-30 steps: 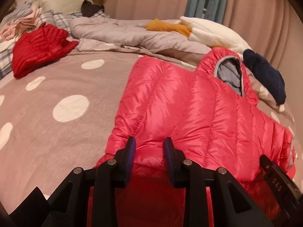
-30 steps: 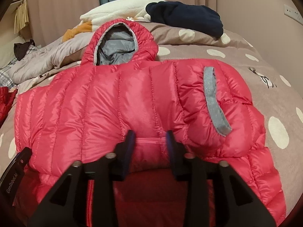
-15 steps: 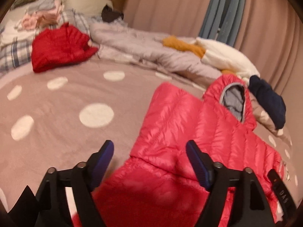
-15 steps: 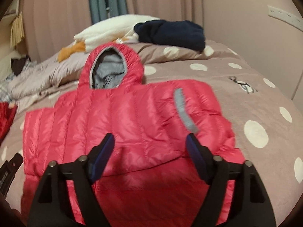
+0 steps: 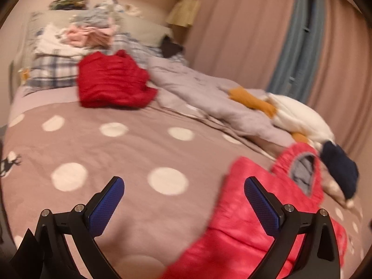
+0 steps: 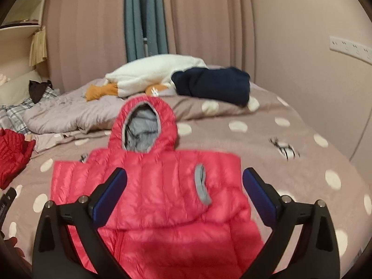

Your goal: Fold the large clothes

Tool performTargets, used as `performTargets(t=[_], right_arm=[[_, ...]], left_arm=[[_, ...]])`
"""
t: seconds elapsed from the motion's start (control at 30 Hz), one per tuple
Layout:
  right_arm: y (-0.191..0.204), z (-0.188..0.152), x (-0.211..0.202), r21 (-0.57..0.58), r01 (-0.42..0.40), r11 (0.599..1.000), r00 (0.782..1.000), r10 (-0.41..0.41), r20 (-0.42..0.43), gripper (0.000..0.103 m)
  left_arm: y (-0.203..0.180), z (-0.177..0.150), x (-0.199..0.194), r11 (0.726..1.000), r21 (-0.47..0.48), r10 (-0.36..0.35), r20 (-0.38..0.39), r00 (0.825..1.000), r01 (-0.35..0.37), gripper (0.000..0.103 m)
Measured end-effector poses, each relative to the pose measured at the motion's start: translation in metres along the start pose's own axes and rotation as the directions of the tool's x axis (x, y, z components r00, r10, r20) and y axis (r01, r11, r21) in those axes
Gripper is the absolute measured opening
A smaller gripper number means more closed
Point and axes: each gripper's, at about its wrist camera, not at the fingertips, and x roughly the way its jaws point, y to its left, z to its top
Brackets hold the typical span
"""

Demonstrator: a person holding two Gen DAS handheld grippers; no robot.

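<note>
Left gripper [image 5: 183, 205]: jaws spread wide, gripping nothing, above the dotted bedspread [image 5: 139, 153]. Right gripper [image 6: 184, 195]: jaws spread wide, gripping nothing, above the pink hooded down jacket [image 6: 162, 197]. Jacket: flat on the bed, sleeves folded in, hood [image 6: 143, 125] farthest. Beyond: red jacket [image 5: 111, 81], white fleece [image 6: 158, 74], navy garment [image 6: 214, 83], curtains [image 6: 146, 18].

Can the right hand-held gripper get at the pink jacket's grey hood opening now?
Probably yes: the right hand-held gripper is open above the pink jacket, and the hood lies straight ahead with nothing over it.
</note>
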Motion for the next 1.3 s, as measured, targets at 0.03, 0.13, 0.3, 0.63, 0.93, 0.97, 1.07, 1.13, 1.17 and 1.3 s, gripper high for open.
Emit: performTargets(t=[0.03, 0.13, 0.3, 0.63, 0.93, 0.97, 1.07, 1.13, 1.17, 1.3], right_arm=[[0.0, 0.008, 0.005, -0.008, -0.019, 1.0, 1.0, 0.019, -0.001, 0.1], [0.008, 0.044, 0.036, -0.087, -0.061, 0.994, 0.998, 0.059, -0.031, 0.1], [0.052, 0.097, 0.122, -0.329, -0.072, 0.941, 0.996, 0.051, -0.071, 0.1], [0.114, 0.131, 0.309, -0.439, -0.091, 0.894, 0.98, 0.003, -0.199, 0.088], [0.097, 0.14, 0.336, -0.198, -0.054, 0.979, 0.979, 0.012, -0.205, 0.009], [0.097, 0.143, 0.317, -0.21, -0.055, 0.976, 0.984, 0.018, -0.178, 0.009], [0.086, 0.146, 0.245, -0.223, -0.068, 0.972, 0.994, 0.048, -0.096, 0.008], [0.073, 0.141, 0.188, -0.212, -0.104, 0.972, 0.994, 0.094, -0.057, 0.009], [0.067, 0.137, 0.169, -0.207, -0.102, 0.973, 0.994, 0.093, -0.054, 0.009], [0.041, 0.085, 0.071, -0.2, -0.184, 0.962, 0.981, 0.166, -0.103, 0.02]], left_arm=[[0.006, 0.003, 0.003, 1.0, -0.01, 0.021, 0.006, 1.0, -0.021, 0.102], [0.017, 0.011, 0.008, 0.998, 0.0, 0.061, 0.014, 0.998, -0.061, 0.102], [0.026, 0.02, 0.031, 0.987, 0.014, 0.159, -0.035, 0.987, -0.158, 0.102], [0.026, 0.028, 0.087, 0.999, -0.039, 0.004, -0.182, 0.983, -0.011, 0.102], [0.013, 0.023, 0.095, 1.0, 0.014, -0.02, -0.18, 0.983, 0.023, 0.102], [0.012, 0.023, 0.092, 1.0, 0.03, 0.002, -0.167, 0.986, 0.003, 0.102], [0.01, 0.027, 0.085, 1.0, 0.025, 0.0, -0.172, 0.985, 0.005, 0.102], [0.007, 0.031, 0.073, 0.999, 0.026, -0.04, -0.167, 0.985, 0.045, 0.102], [0.005, 0.032, 0.063, 0.998, 0.041, -0.046, -0.146, 0.988, 0.052, 0.102], [-0.001, 0.032, 0.023, 0.994, 0.079, -0.069, -0.095, 0.993, 0.077, 0.102]])
